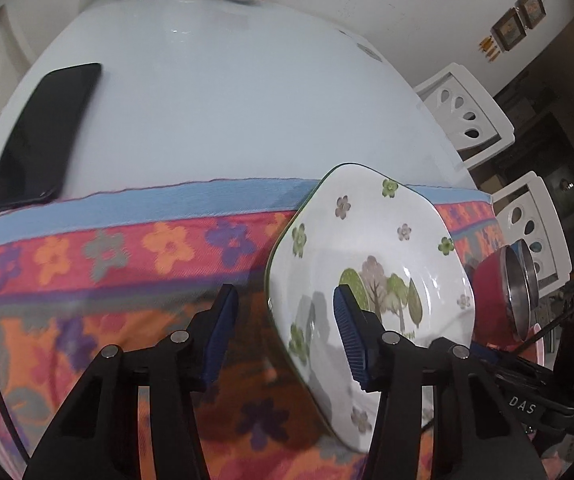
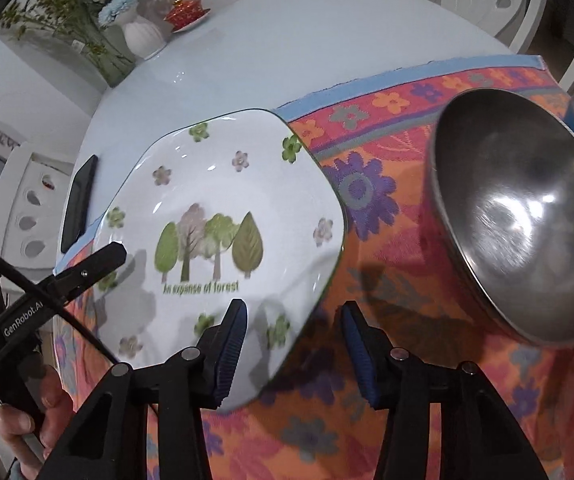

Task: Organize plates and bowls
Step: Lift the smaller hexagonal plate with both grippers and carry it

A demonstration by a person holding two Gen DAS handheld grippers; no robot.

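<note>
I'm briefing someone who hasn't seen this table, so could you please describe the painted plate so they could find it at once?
Start at the flowered orange cloth covering the near end of the pale table. On it, left of the metal bowls, lies the plate. It is the only white, squarish dish, painted with trees, small flowers and green lettering.

White tree-print plate [image 2: 223, 216], steel bowl [image 2: 523, 216] beside

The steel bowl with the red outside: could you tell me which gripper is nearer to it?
Right. The right gripper hovers between the plate and the steel bowl; the left gripper straddles the plate's far edge.
</note>
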